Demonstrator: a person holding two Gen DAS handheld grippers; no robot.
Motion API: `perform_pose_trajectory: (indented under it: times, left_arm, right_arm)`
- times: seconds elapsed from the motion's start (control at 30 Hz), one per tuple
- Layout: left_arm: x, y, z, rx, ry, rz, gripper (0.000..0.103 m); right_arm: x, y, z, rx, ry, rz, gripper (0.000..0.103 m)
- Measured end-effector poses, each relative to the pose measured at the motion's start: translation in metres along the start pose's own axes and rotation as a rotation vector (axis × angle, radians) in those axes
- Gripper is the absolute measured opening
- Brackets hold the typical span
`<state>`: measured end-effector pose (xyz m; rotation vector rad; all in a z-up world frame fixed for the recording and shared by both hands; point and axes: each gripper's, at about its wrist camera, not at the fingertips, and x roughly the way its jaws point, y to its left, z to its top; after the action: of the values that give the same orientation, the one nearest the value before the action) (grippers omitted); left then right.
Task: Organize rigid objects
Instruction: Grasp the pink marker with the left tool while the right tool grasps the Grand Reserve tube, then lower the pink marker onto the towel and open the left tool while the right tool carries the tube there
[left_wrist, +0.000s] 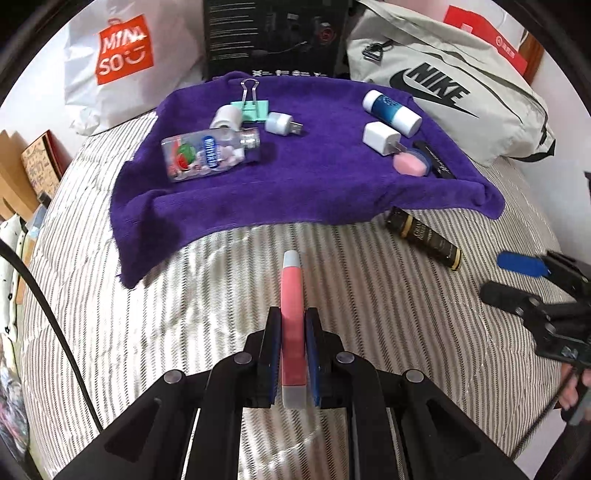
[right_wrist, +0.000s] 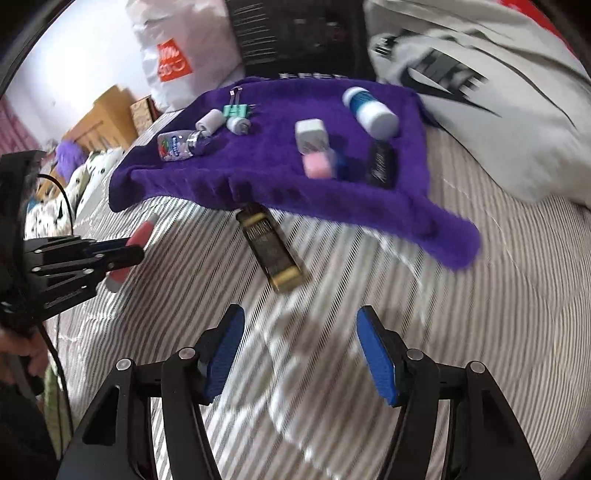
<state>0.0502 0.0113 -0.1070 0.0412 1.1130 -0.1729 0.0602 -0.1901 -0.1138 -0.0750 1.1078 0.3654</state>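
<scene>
Two grippers work over a striped bedspread (left_wrist: 184, 314), where a purple towel (left_wrist: 295, 192) lies spread toward the far side. On the towel rest a clear candy bottle (left_wrist: 207, 155), a blue-and-white tube (left_wrist: 391, 109), a white charger plug (left_wrist: 380, 138), a mint binder clip (left_wrist: 251, 107), a small USB adapter (left_wrist: 282, 123) and a pink-topped jar (left_wrist: 410, 162). A black-and-gold tube (right_wrist: 271, 247) lies on the bedspread, its far end just under the towel's near edge. The left gripper (left_wrist: 291, 332) pinches a pink pen-like stick (left_wrist: 291, 295) between its pads, above the bedspread, short of the towel. The right gripper (right_wrist: 299, 350) has its blue pads spread wide, holding nothing, near the black-and-gold tube.
</scene>
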Motion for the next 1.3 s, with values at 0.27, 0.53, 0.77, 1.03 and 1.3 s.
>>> perform_pose_trajectory:
  times: [0.27,0.53,0.77,1.03,1.3]
  left_arm:
    - [-0.001,0.008,-0.002,-0.021,0.003,-0.006,0.013]
    - [0.003,0.009,-0.001,-0.022,0.012,-0.018,0.013]
    - [0.008,0.017,-0.004,-0.037,0.014,-0.039,0.013]
    - [0.007,0.015,-0.004,-0.026,0.014,-0.039,0.013]
    - [-0.003,0.014,-0.009,-0.022,-0.01,-0.05,0.013]
  right_arm:
    - [0.03,0.018,0.02,-0.128,0.012,-0.029,0.049]
    - [0.044,0.03,0.038,-0.192,0.016,-0.035,0.029]
    - [0.03,0.034,0.014,-0.127,0.09,0.001,0.026]
    - [0.031,0.051,0.008,-0.234,0.097,-0.056,0.027]
    - [0.02,0.046,0.004,-0.207,0.106,-0.013,0.024]
